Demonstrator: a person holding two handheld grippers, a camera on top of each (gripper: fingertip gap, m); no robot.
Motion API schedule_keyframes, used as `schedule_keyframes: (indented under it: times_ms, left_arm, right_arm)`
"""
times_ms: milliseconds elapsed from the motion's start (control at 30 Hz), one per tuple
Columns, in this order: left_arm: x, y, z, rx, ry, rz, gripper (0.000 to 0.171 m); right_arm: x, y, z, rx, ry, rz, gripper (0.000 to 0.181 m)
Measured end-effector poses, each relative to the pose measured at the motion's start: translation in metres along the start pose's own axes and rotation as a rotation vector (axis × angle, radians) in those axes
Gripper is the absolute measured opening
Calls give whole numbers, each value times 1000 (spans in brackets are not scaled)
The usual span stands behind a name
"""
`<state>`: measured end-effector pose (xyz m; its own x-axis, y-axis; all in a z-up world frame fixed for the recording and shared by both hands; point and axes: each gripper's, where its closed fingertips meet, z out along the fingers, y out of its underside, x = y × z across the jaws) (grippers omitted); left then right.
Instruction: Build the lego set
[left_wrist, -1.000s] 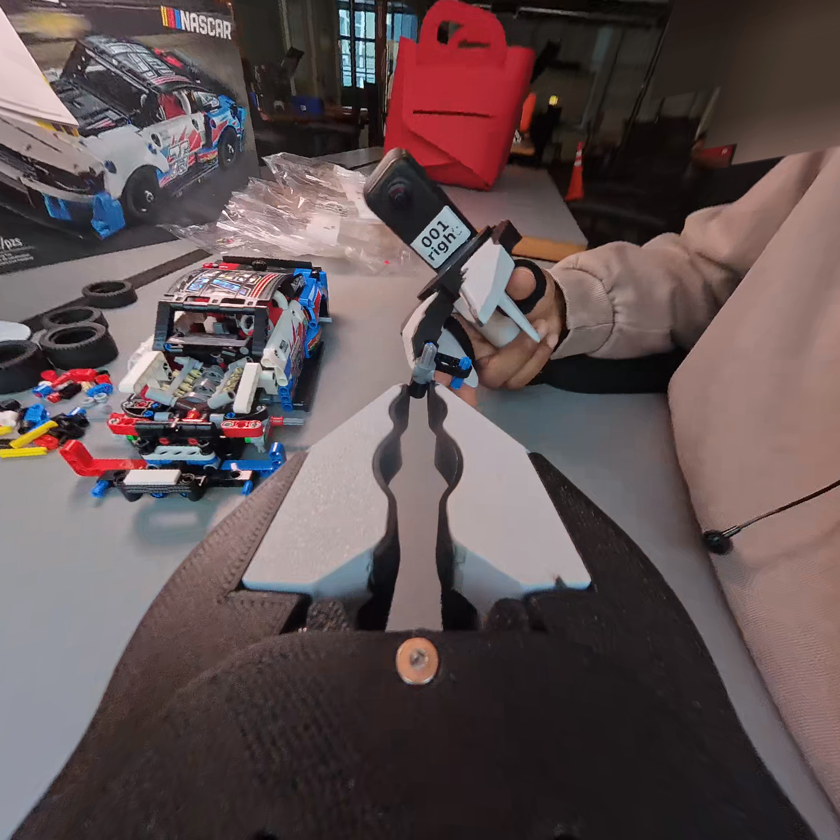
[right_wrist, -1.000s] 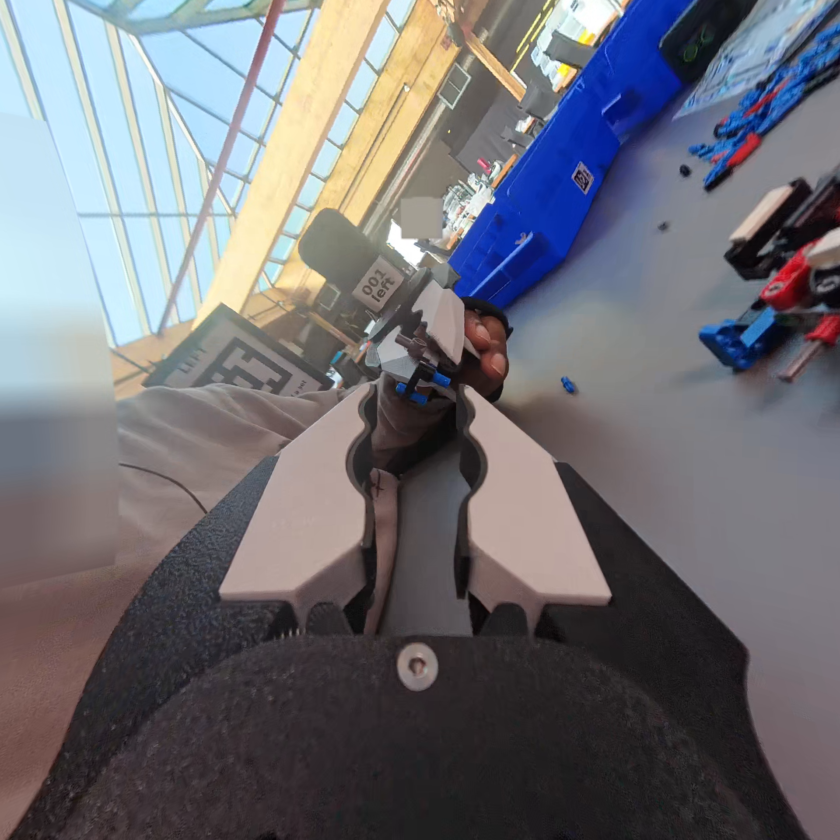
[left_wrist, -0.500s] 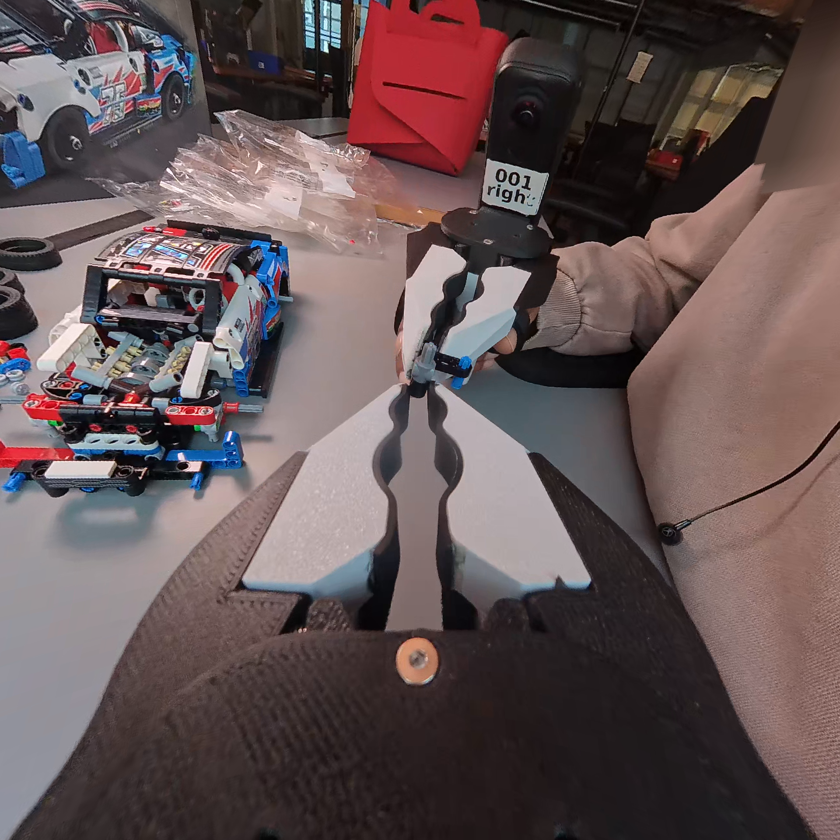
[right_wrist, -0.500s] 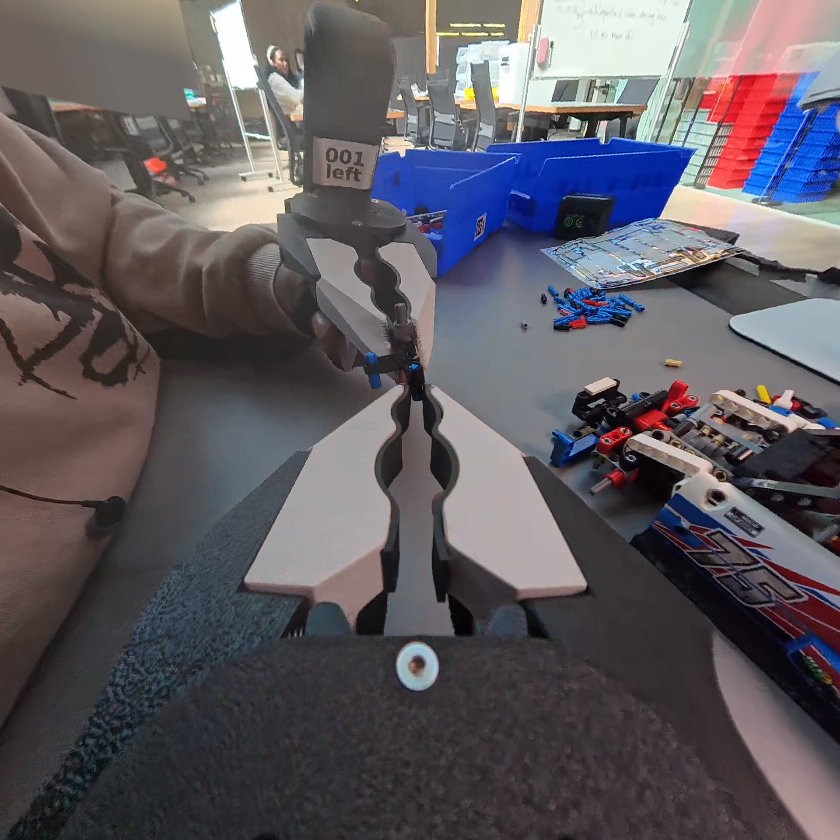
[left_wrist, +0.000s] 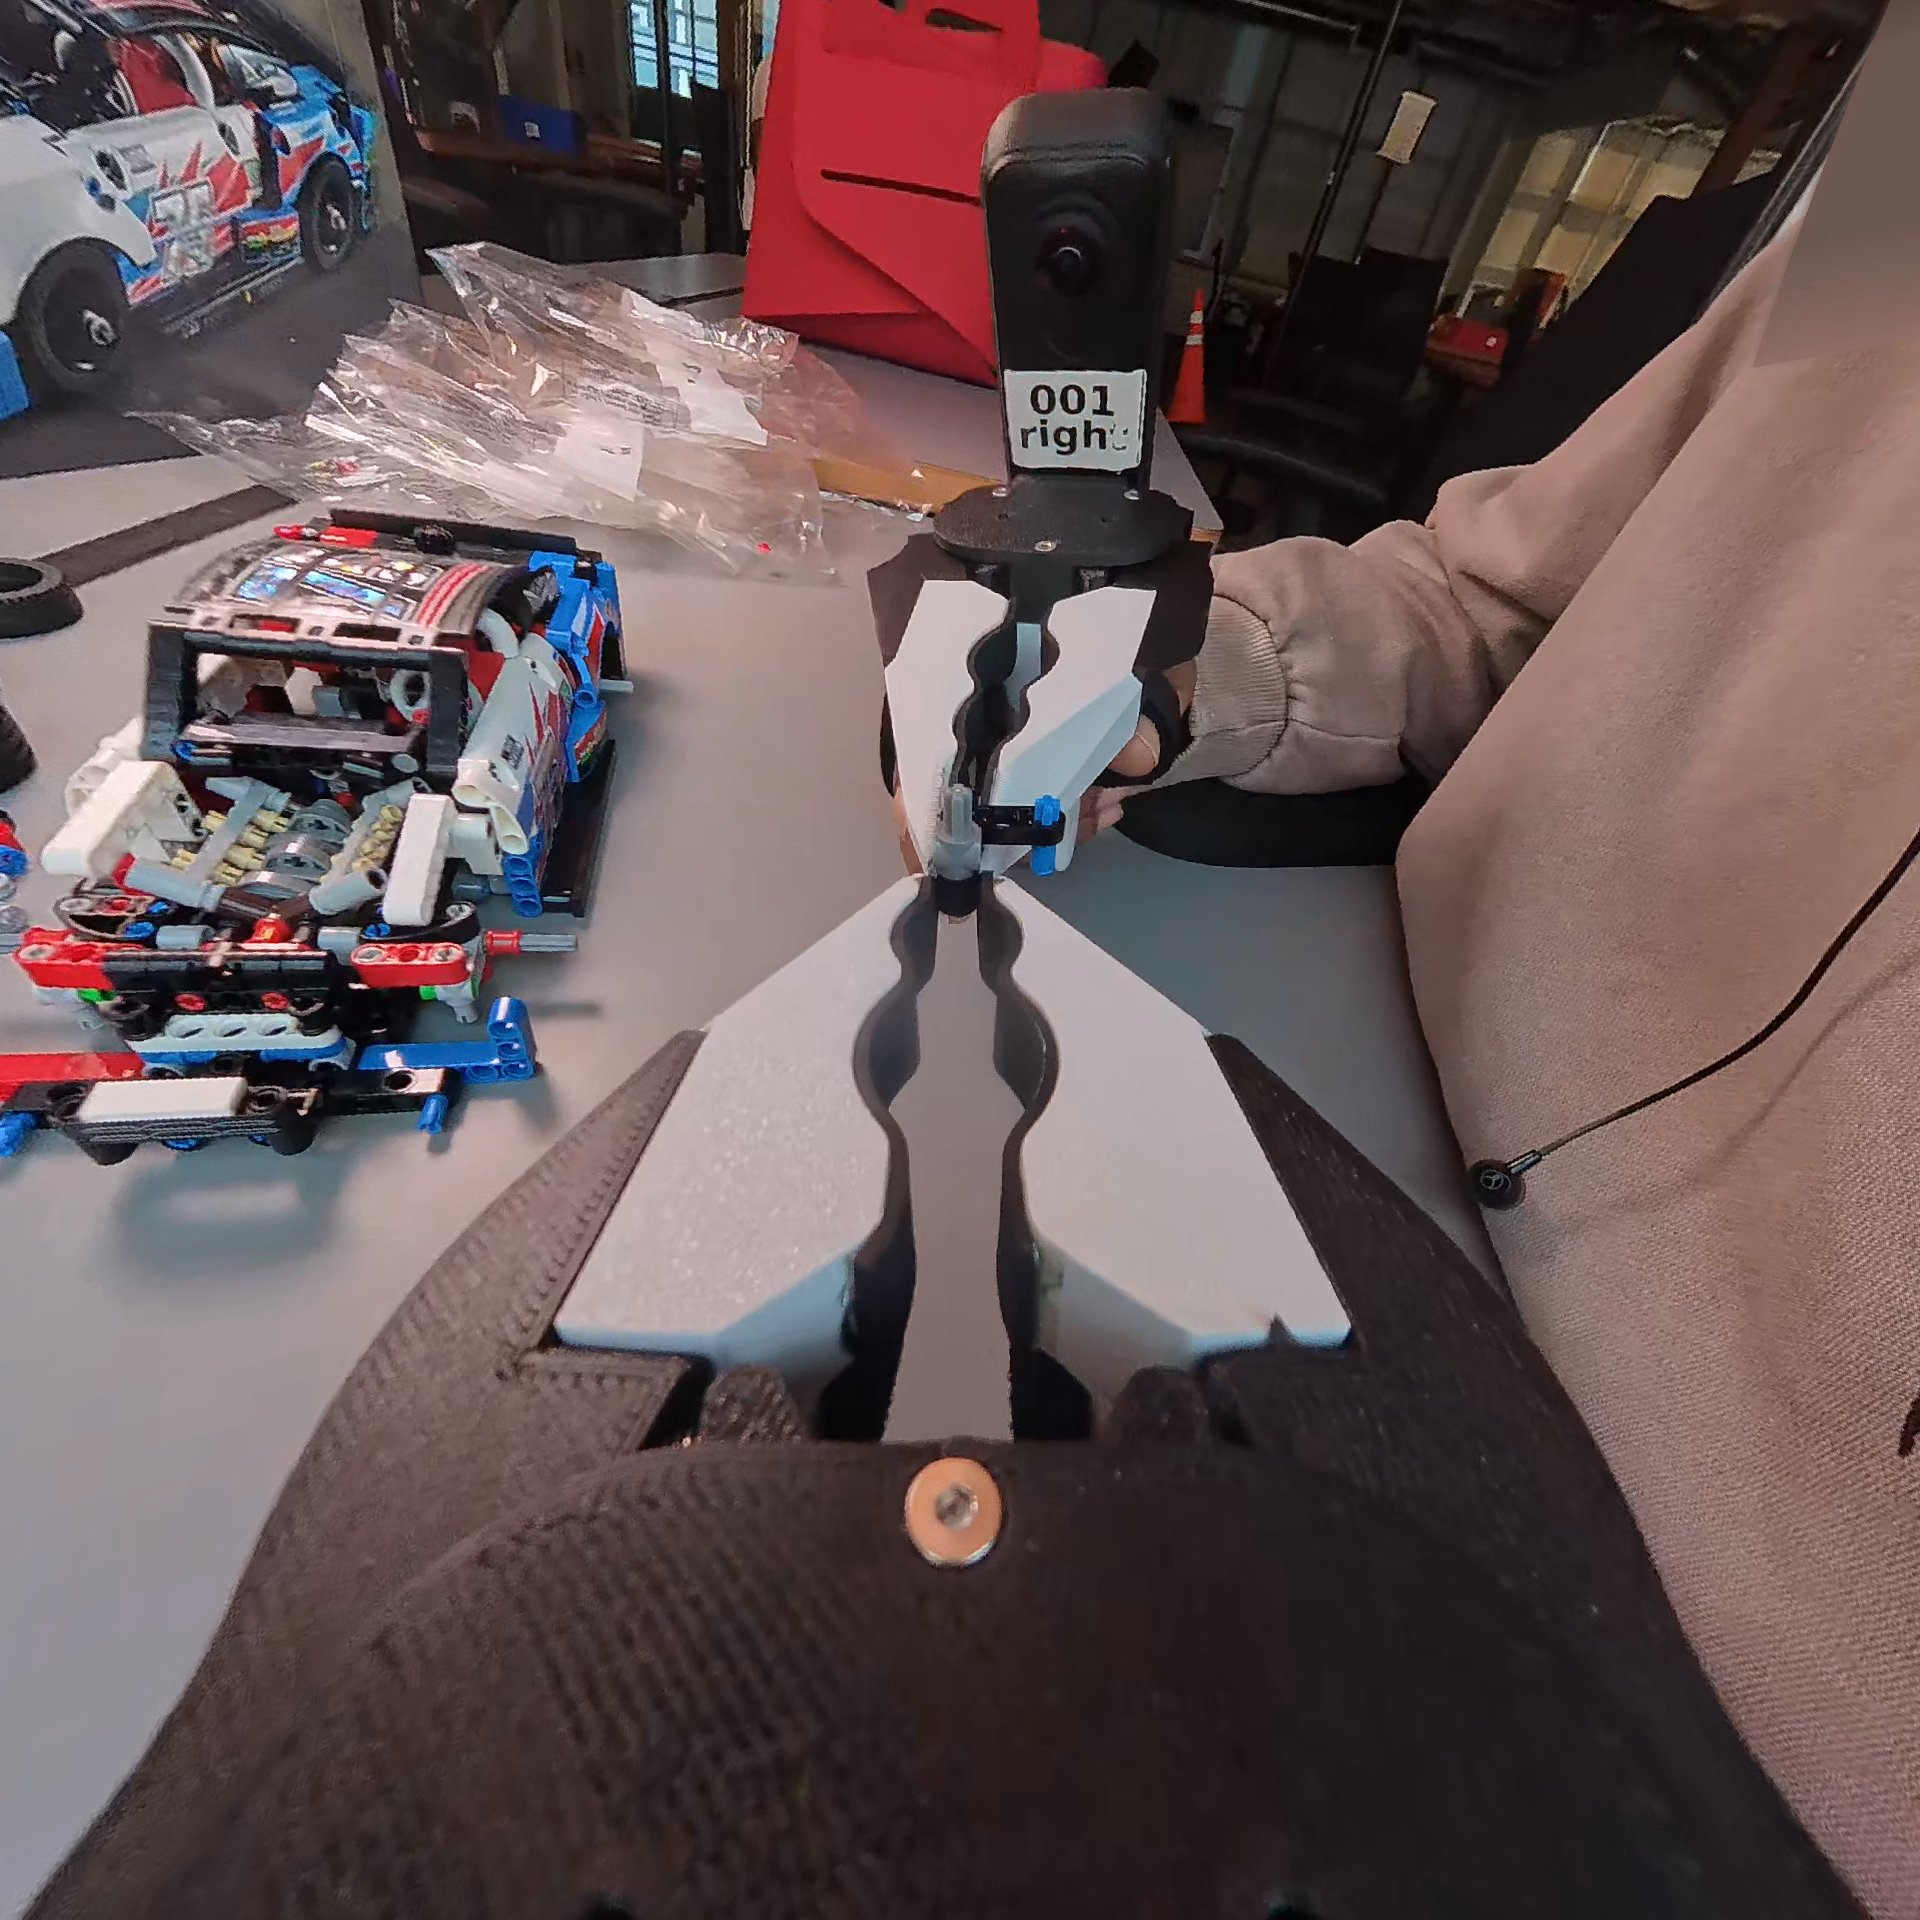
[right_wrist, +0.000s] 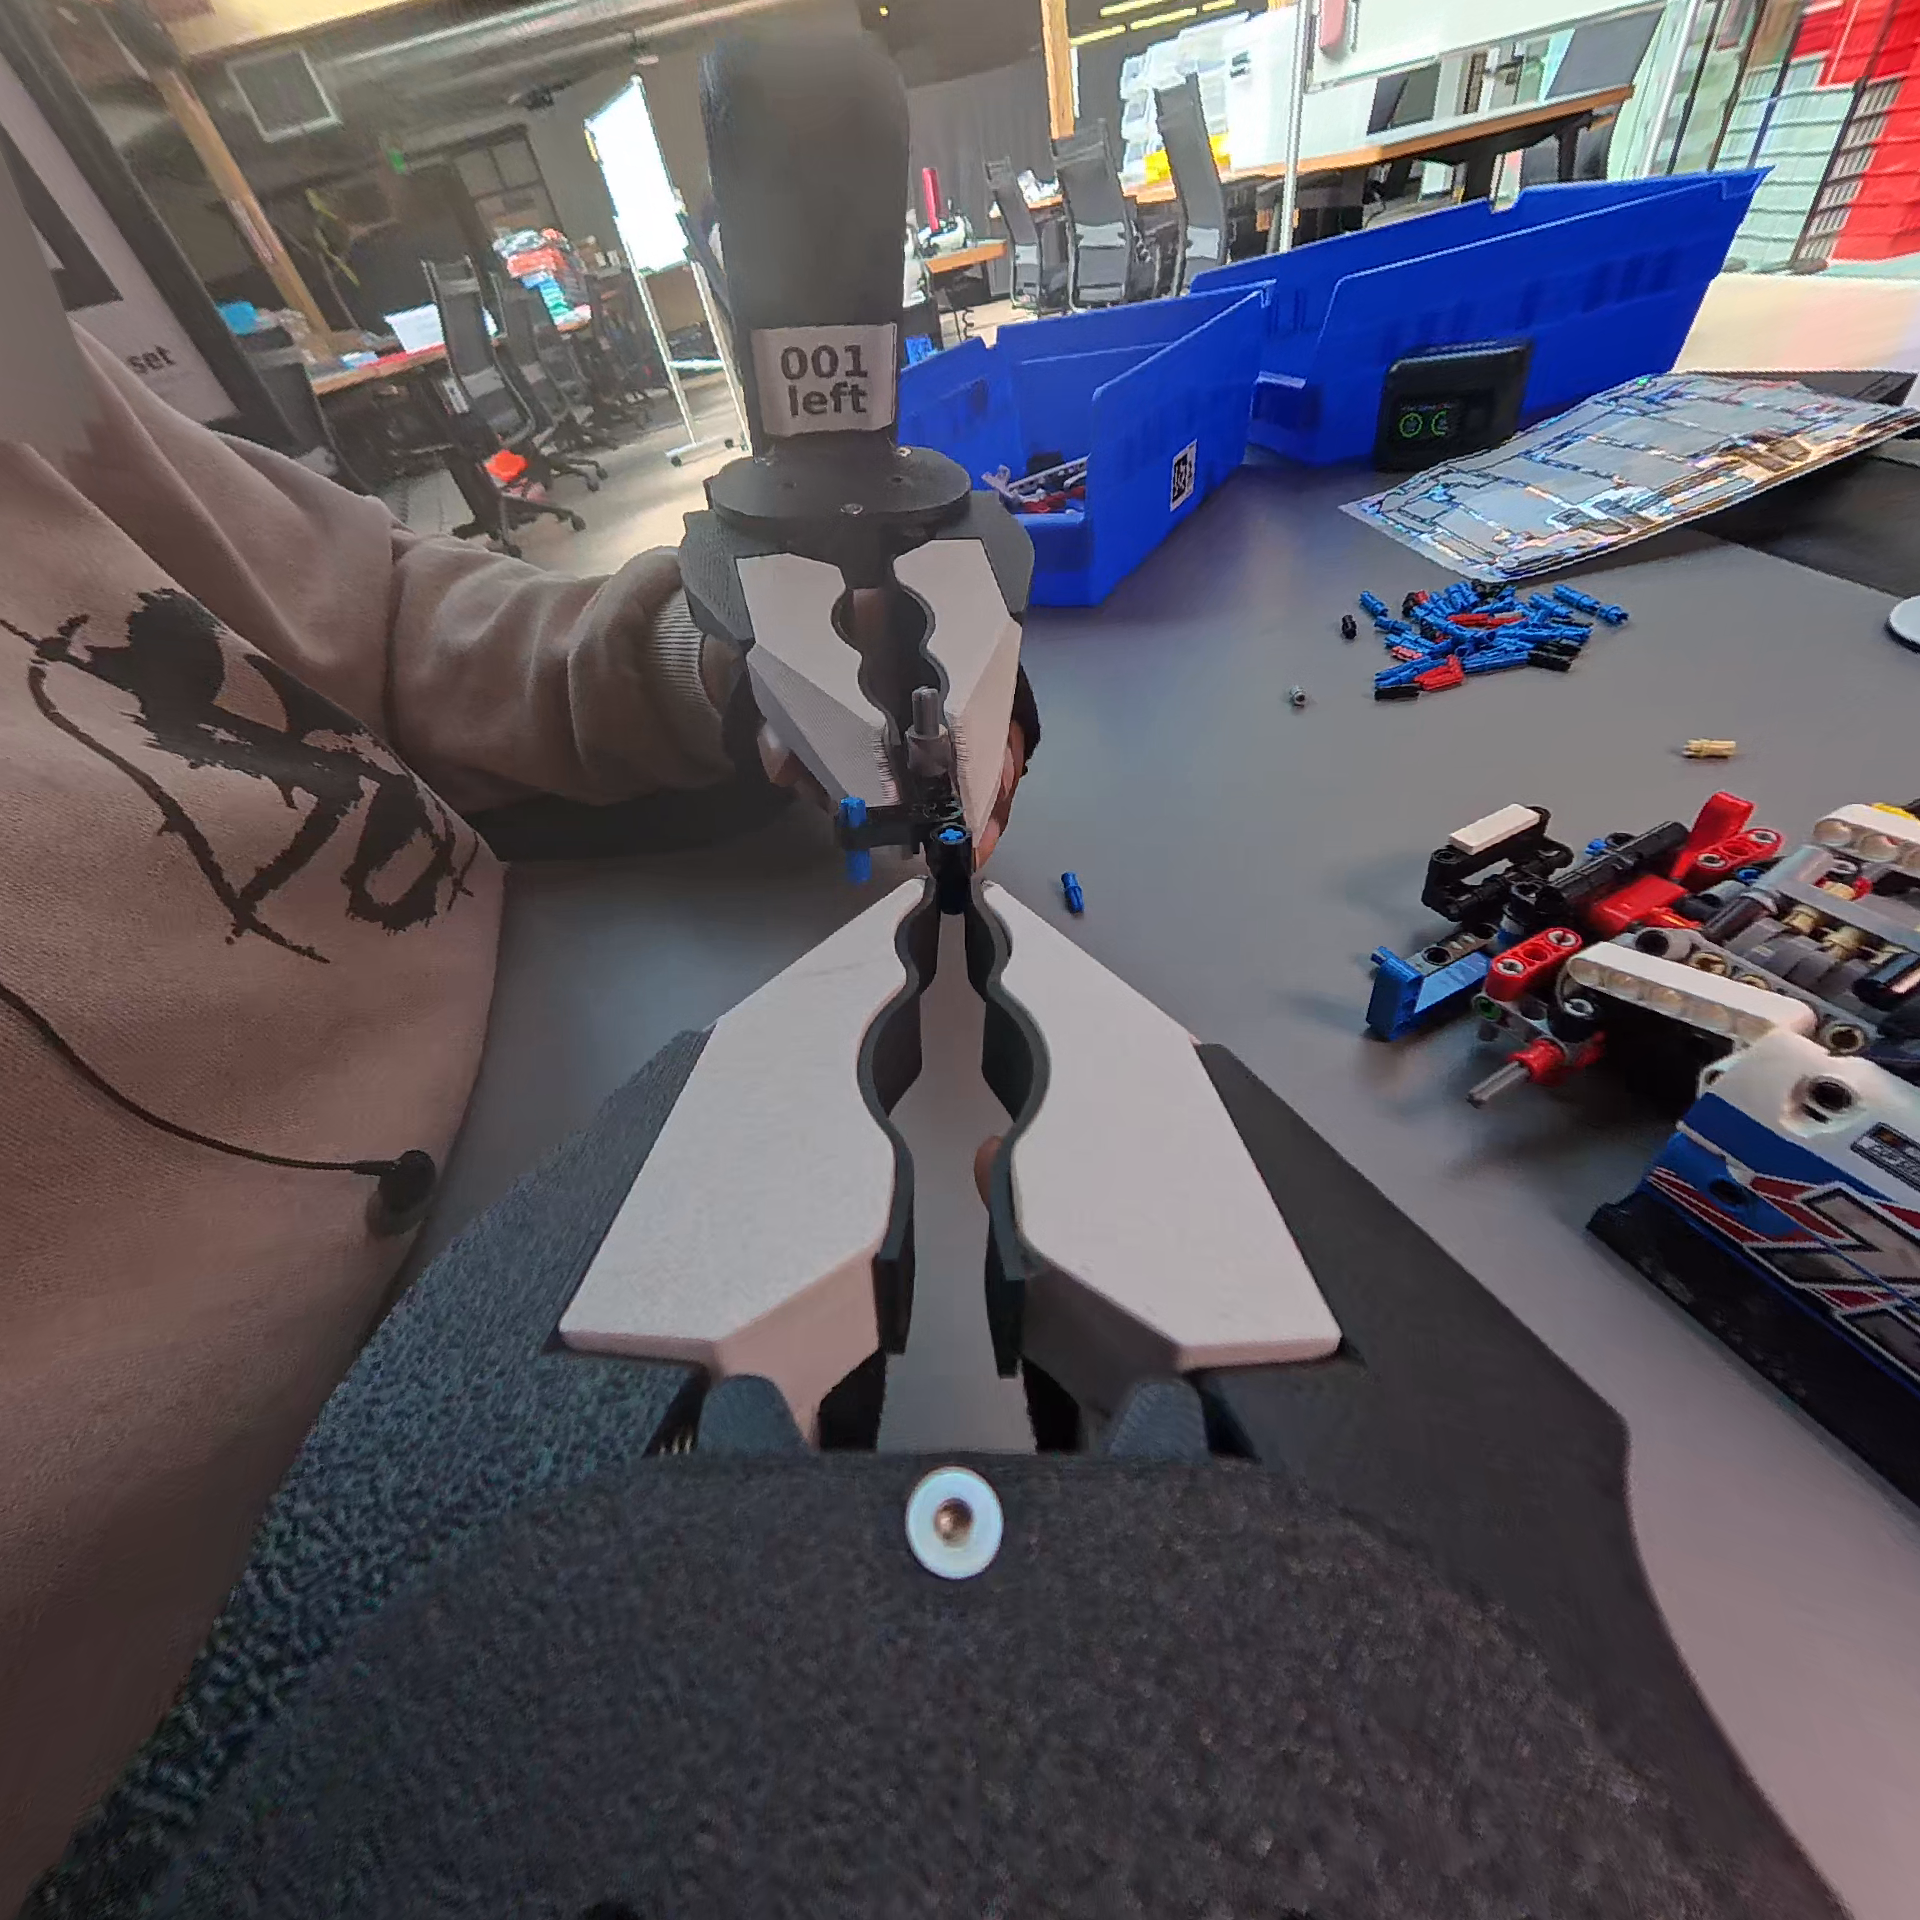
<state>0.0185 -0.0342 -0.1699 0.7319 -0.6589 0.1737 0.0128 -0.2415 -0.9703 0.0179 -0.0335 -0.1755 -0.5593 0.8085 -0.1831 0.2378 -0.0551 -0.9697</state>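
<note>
My left gripper (left_wrist: 956, 896) and right gripper (right_wrist: 951, 896) point at each other tip to tip above the grey table (left_wrist: 748, 707). Both are shut on one small lego sub-assembly (left_wrist: 1013, 821): a grey axle piece, a short black beam and blue pins. It also shows in the right wrist view (right_wrist: 940, 821). The right gripper (left_wrist: 971, 844) stands upright opposite me in the left wrist view, and the left gripper (right_wrist: 916, 800) does the same in the right wrist view. The part-built lego car (left_wrist: 343, 748) stands on the table, apart from both grippers; it also shows in the right wrist view (right_wrist: 1766, 1091).
Clear plastic bags (left_wrist: 561, 405), a red bag (left_wrist: 883, 197) and the set's box (left_wrist: 156, 208) lie behind the car. A pile of blue pins (right_wrist: 1486, 634), one loose blue pin (right_wrist: 1072, 891), blue bins (right_wrist: 1351, 343) and an instruction booklet (right_wrist: 1631, 468) are on the table. The person's beige sleeves flank the grippers. Both grippers' tips are close together, under 4 cm apart. My right tips are roughly 15 cm from the part-built lego car (left_wrist: 343, 748).
The right gripper has turned from a steep tilt to upright, facing the left one squarely. Both have stayed shut on the small sub-assembly.
</note>
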Motion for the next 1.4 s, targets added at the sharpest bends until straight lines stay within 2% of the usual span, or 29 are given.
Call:
schedule_keyframes:
  times_ms: [67, 100, 167, 267, 333, 433, 567, 767, 867, 1000, 1200, 1400]
  left_arm:
    - [-15, -13, -14, 29, -83, 37, 6]
    - [-27, -24, -27, 64, -138, 41, 6]
    - [-52, -42, -59, 135, -244, 11, 6]
    - [-86, -37, -96, 127, -389, 0, 5]
    - [-102, -25, -108, 115, -436, -23, 5]
    - [-117, -2, -111, 48, -472, -54, 6]
    - [-120, 11, -106, -8, -480, -46, 6]
    - [-118, 17, -102, -49, -483, -25, 6]
    - [-116, 15, -102, -45, -479, -13, 6]
    - [-113, 13, -98, -45, -466, 0, 6]
    - [-109, 14, -93, -57, -456, 14, 6]
    - [-108, 16, -90, -63, -448, 15, 6]
  right_arm:
    - [6, -6, -1, 27, 44, -1, 9]
    - [12, -5, -1, 15, 73, -15, 16]
    - [21, 4, 1, -53, 112, -39, 17]
    - [25, 27, 18, -240, 120, -57, 14]
    - [26, 40, 33, -359, 125, -97, 13]
    - [29, 49, 61, -488, 133, -177, 10]
    - [31, 46, 97, -633, 109, -270, 11]
    - [34, 62, 117, -907, 57, -340, 10]
    - [29, 64, 115, -914, 34, -317, 7]
    - [22, 70, 95, -925, 40, -282, 3]
    - [36, 72, 63, -869, 180, -171, 6]
    - [35, 69, 64, -743, 282, -66, 17]
